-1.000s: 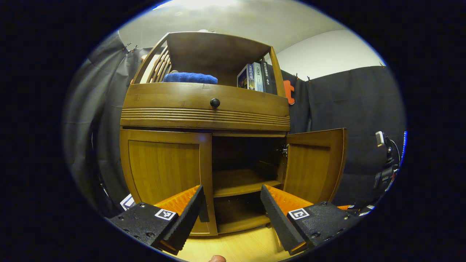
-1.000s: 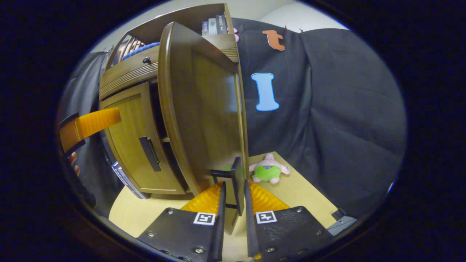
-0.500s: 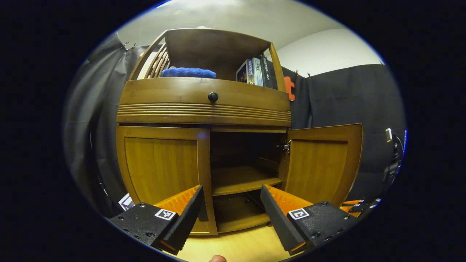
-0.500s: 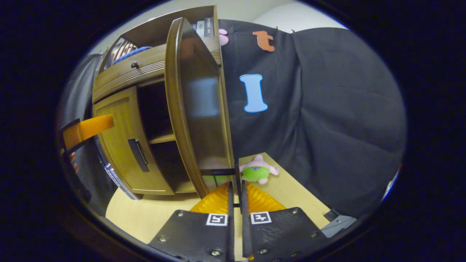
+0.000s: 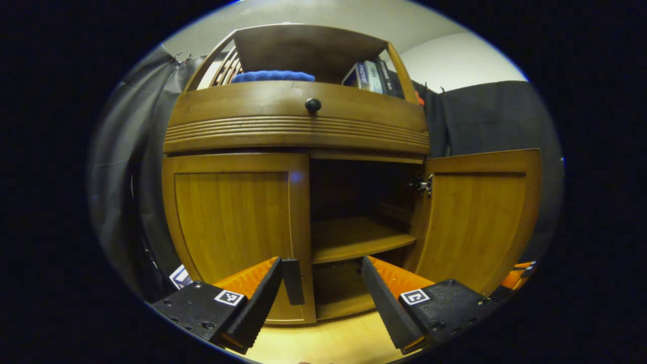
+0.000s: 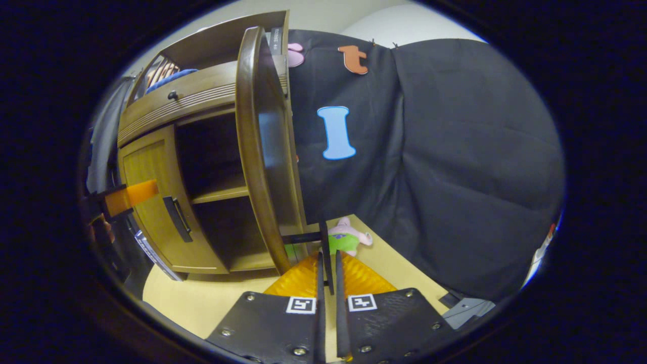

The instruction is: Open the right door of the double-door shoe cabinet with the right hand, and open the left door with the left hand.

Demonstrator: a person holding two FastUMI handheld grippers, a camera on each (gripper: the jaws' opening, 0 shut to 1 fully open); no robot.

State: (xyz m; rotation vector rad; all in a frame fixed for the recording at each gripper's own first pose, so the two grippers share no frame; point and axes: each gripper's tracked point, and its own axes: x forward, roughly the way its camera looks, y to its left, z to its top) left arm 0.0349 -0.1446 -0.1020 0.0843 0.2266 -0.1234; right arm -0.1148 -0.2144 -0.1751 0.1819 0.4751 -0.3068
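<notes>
Shoe cabinet (image 5: 298,126): right door (image 5: 477,217) swung wide, left door (image 5: 235,222) closed.
Right gripper (image 6: 327,263): clamped on right door's handle (image 6: 326,247); overswing would strain hinges.
Left gripper (image 5: 321,280): fingers spread, near left handle (image 5: 293,288); a misaligned close could slip off.
</notes>
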